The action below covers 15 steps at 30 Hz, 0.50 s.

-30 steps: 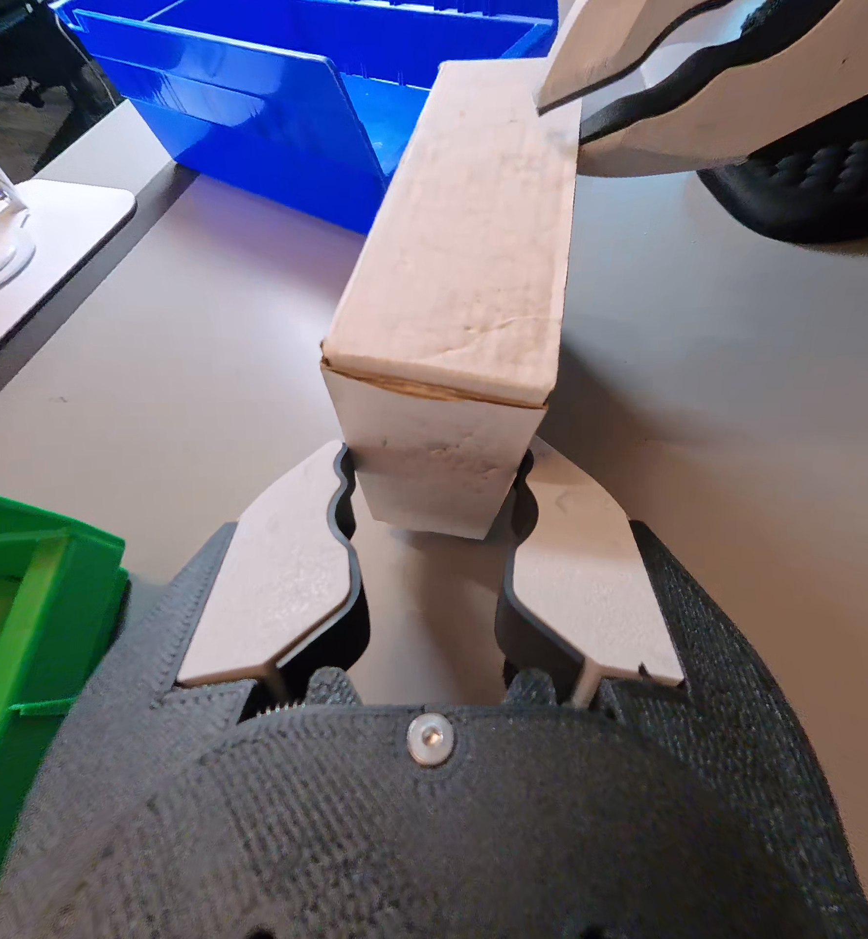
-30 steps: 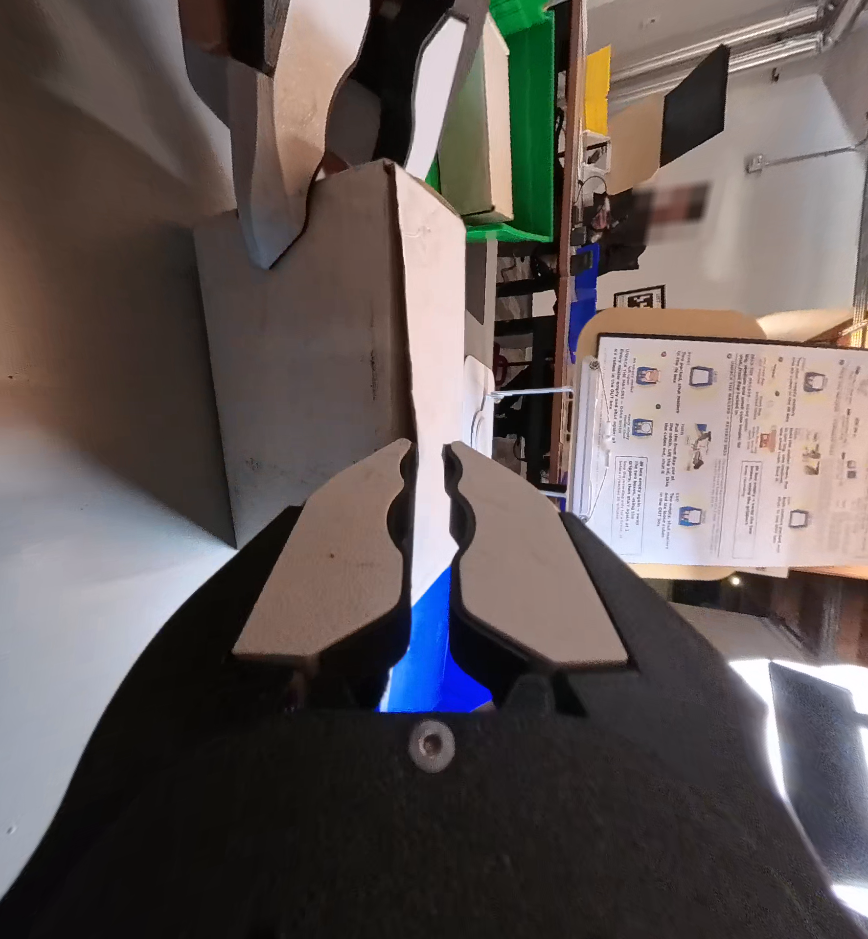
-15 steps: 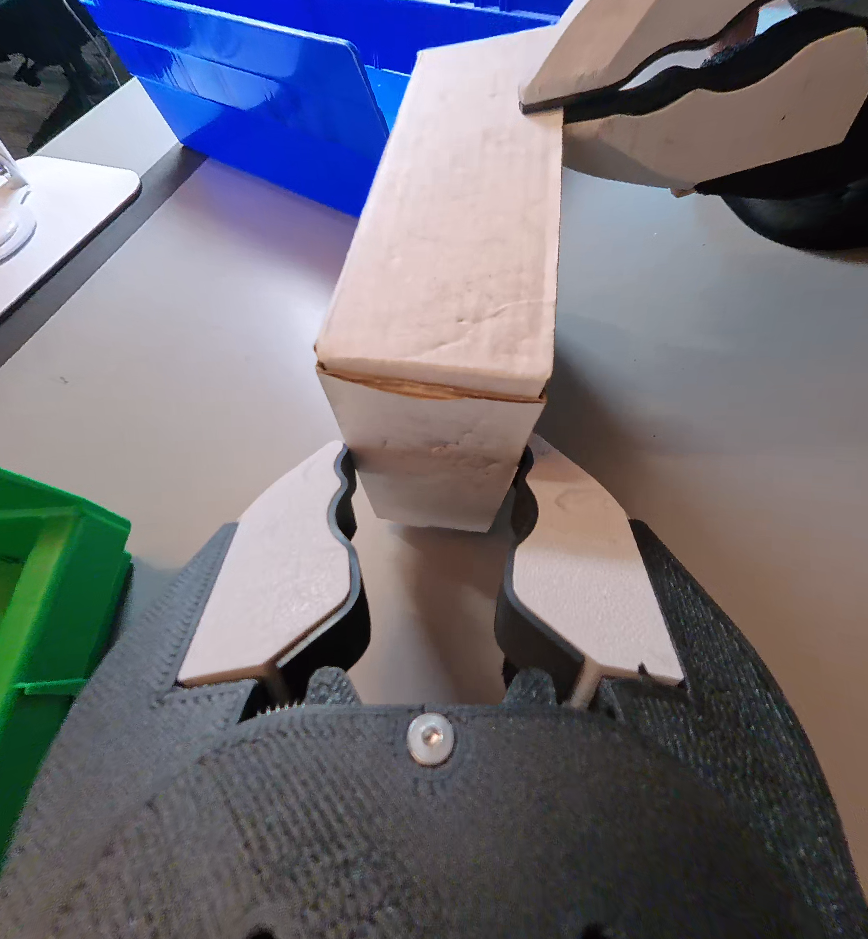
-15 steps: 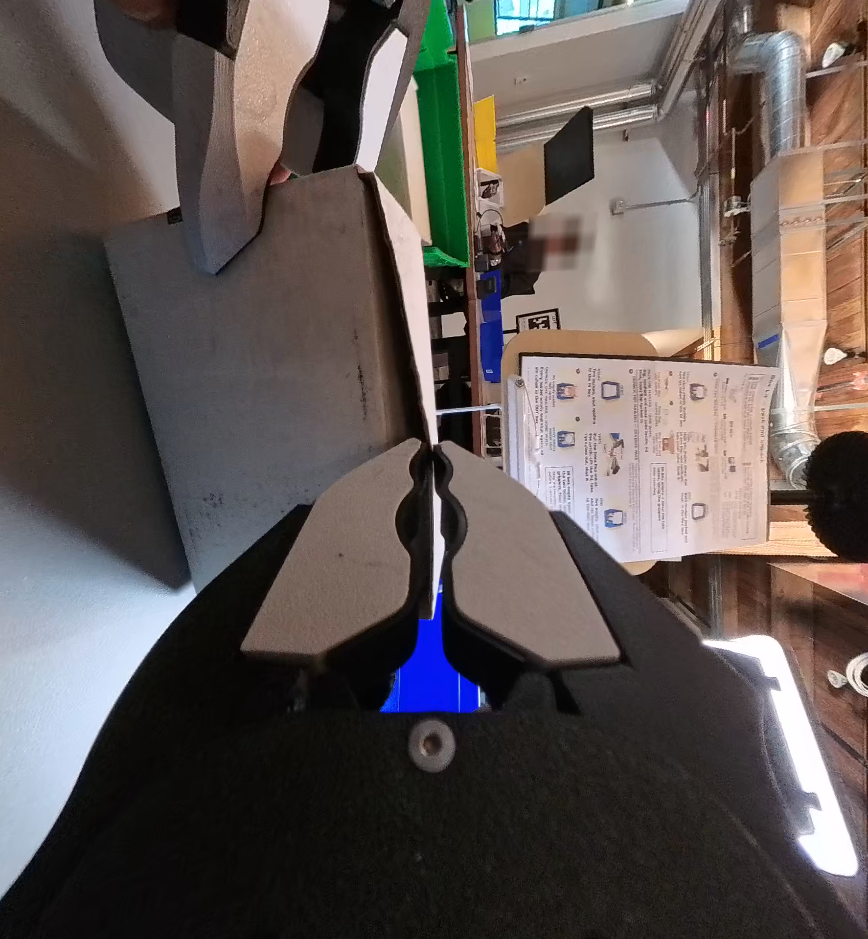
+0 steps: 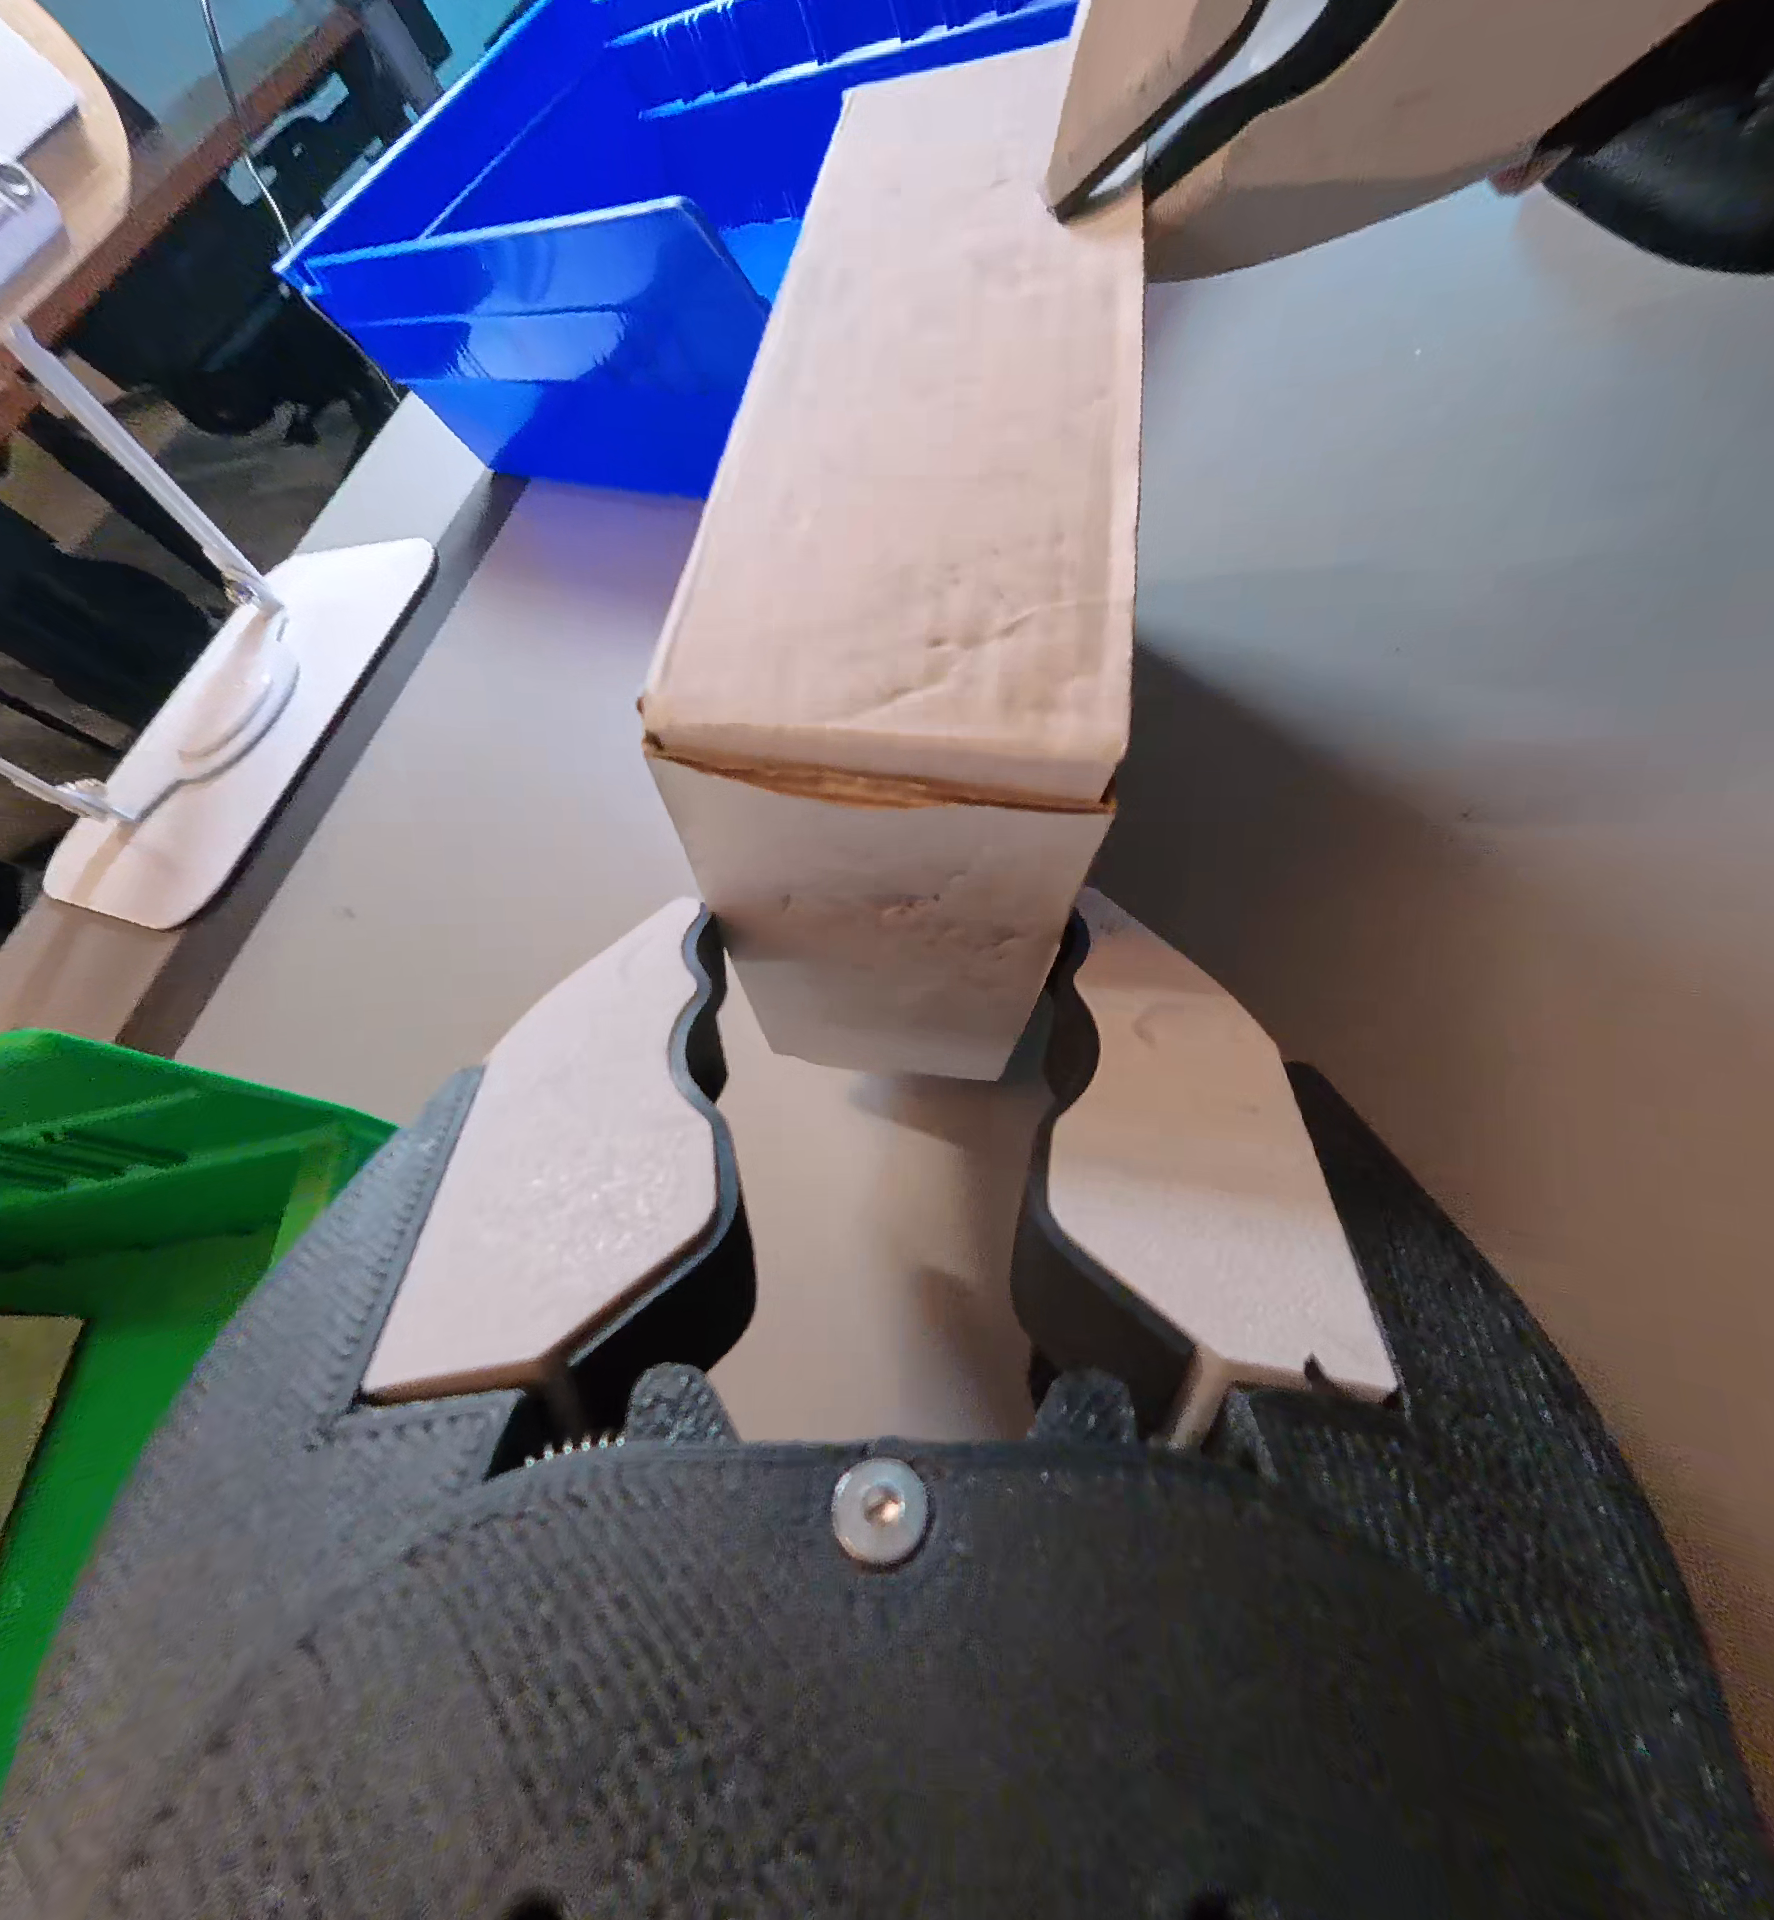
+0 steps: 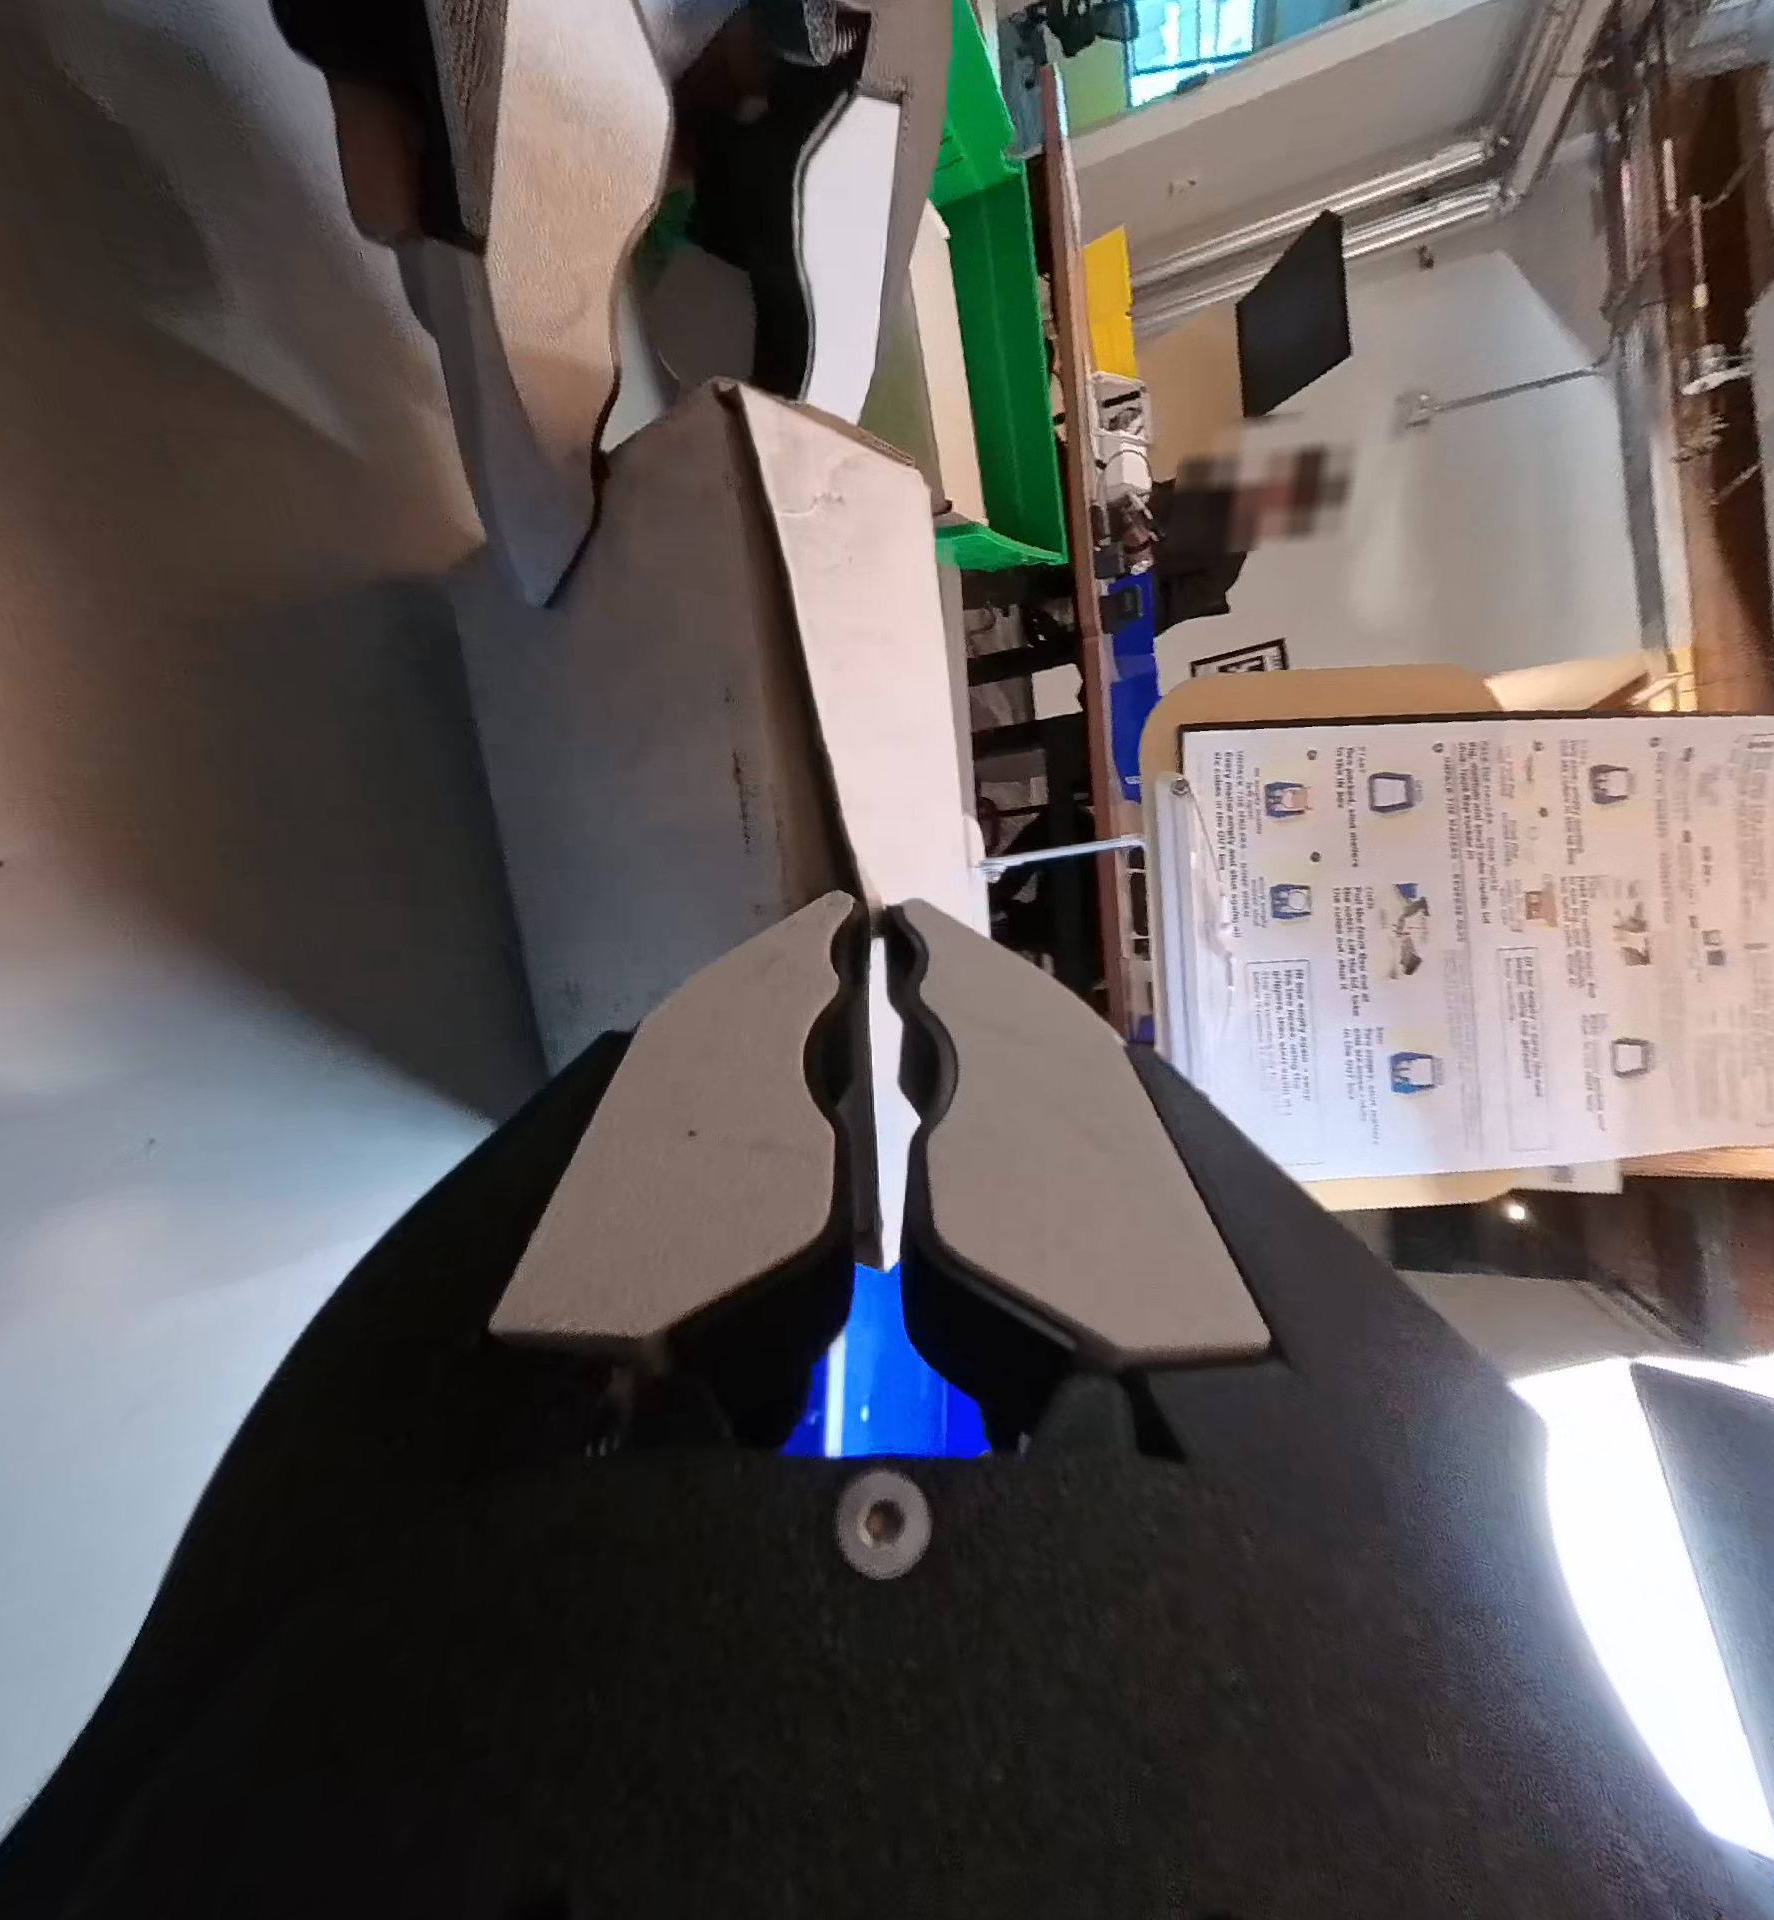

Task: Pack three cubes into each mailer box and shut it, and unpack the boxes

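A closed white mailer box (image 5: 924, 468) lies lengthwise between my two grippers, its near end off the grey table (image 5: 1485, 727). My left gripper (image 5: 888, 935) is shut on the near end, one finger on each side. My right gripper (image 5: 1101, 197) holds the far end at the top right. In the right wrist view the box (image 6: 654, 748) stretches away. There my right gripper (image 6: 875, 920) is shut on a thin cardboard edge of it, and my left gripper (image 6: 691, 499) clamps the far end. No cubes are in view.
A blue divided bin (image 5: 550, 343) stands behind the box. A green bin (image 5: 83, 1174) sits at the near left and also shows in the right wrist view (image 6: 997, 312). A white stand base (image 5: 239, 727) rests on the left table edge. An instruction sheet (image 6: 1485, 935) stands beyond. Some 10 cm of space lies between my two pairs of fingers.
My right gripper's jaws went from slightly apart to shut on the box's thin edge. Both grippers and the box shifted together, and the left wrist view now shows more of the table's left side.
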Tool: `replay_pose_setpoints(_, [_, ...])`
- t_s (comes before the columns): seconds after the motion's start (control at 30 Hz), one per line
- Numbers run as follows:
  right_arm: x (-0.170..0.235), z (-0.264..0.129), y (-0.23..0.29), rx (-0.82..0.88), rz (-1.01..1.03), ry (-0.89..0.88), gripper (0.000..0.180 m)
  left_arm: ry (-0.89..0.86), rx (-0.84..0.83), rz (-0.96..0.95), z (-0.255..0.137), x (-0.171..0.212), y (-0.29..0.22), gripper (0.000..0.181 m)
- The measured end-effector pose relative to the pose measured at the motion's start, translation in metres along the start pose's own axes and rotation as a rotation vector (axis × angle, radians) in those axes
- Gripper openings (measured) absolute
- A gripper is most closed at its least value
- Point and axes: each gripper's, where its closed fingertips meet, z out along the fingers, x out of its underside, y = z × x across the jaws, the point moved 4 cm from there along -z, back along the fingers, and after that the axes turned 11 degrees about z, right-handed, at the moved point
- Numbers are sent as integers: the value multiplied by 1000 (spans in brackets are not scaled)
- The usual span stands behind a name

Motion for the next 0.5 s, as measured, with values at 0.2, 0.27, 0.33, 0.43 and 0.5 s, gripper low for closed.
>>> replay_pose_setpoints(0.2, [-2,-8,1,-38,82,-11,3,0,-21,91,5,2,-2,60])
replay_pose_setpoints(0.27, [-2,-9,-1,-27,92,-10,3,-26,0,56,5,0,-4,60])
replay_pose_setpoints(0.33, [-2,-10,0,-35,123,-16,3,-25,-14,76,5,0,-5,60])
replay_pose_setpoints(0.43, [-2,-11,-6,-60,134,-18,3,-9,-53,123,6,1,-3,60])
replay_pose_setpoints(0.5, [-8,-14,-16,-73,164,-25,3,-6,-83,172,7,3,-1,60])
